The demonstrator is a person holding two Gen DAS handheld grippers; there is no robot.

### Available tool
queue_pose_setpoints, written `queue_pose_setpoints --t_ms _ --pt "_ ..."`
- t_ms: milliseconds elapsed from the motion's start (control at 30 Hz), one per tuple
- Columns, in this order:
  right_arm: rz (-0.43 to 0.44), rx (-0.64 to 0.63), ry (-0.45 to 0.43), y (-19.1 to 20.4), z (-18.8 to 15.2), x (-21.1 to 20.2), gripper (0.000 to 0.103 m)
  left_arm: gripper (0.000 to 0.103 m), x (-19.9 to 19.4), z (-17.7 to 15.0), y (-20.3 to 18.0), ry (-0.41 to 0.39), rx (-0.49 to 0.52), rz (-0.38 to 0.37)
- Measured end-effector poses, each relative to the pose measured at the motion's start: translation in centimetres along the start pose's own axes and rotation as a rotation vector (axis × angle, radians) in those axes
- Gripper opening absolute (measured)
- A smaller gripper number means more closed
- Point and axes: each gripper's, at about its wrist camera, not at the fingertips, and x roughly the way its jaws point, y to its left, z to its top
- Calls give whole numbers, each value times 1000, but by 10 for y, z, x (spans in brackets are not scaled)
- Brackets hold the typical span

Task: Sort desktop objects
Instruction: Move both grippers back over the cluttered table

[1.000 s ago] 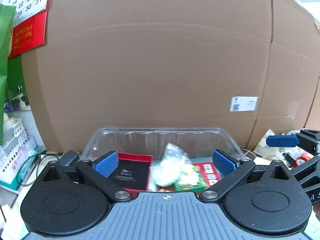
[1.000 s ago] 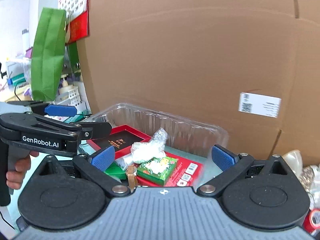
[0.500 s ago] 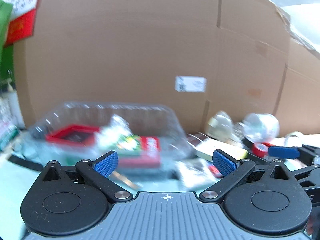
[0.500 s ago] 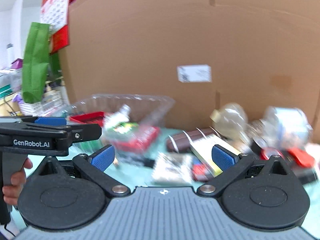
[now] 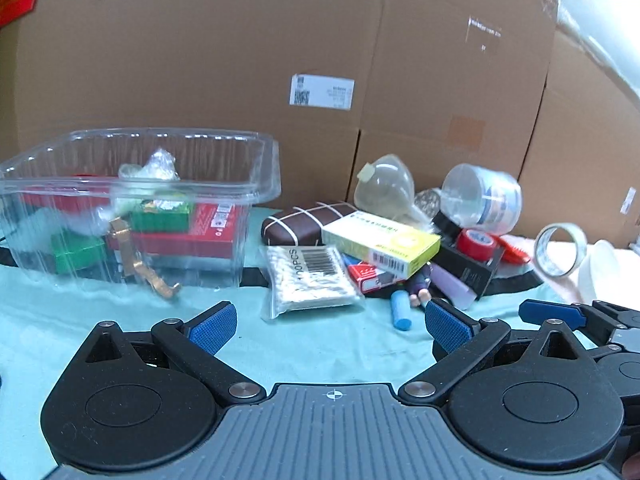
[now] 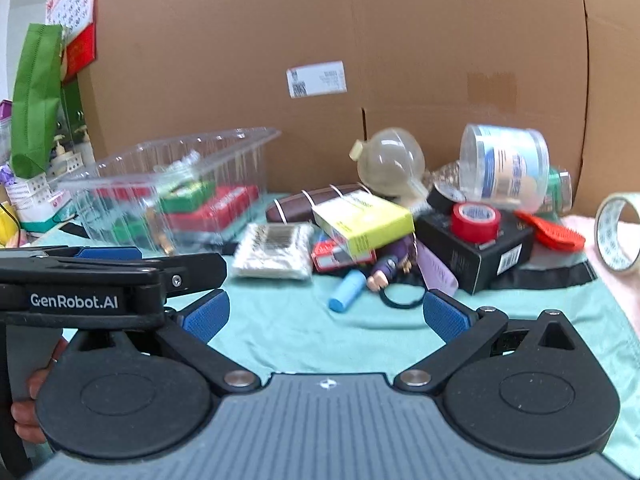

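The clear plastic bin (image 5: 168, 152) fills the left middle of the left wrist view, standing on the teal surface (image 5: 320, 344) and already holding red and green boxes and a crinkled wrapper. To its right, across the frame's centre and right, sprawls the unsorted pile: a black box (image 6: 476, 240) carrying a red tape roll (image 6: 476, 222), a yellow carton (image 5: 380, 242) resting tilted on smaller things, and a bag of cotton swabs (image 5: 308, 276) lying flat at the pile's near left edge.

That bag looks the likeliest next pick. It sits just above and between the fingertips of the left hand-held gripper (image 5: 328, 322), whose jaws stand wide apart and empty. Its long axis runs away from the camera, leaning slightly to the right, roughly in line with the fingers, so a straight push forward should straddle it.

The right hand-held gripper (image 6: 326, 312) is likewise spread and holds nothing; in its own view the bag lies up and to the left, while the small blue tube (image 6: 346, 286) lies almost directly ahead, slanting from lower left to upper right.
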Motion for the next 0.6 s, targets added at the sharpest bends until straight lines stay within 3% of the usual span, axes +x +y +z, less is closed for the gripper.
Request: queue_pose_setpoints --t_ms 167,400,600 --pt "-5 11 39 -7 -5 22 100 103 23 1 -1 19 18 -8" --pt "-13 29 109 -13 -3 59 76 97 51 5 5 43 10 -6" --pt "-4 42 127 -14 4 84 69 97 66 6 15 60 -31 2"
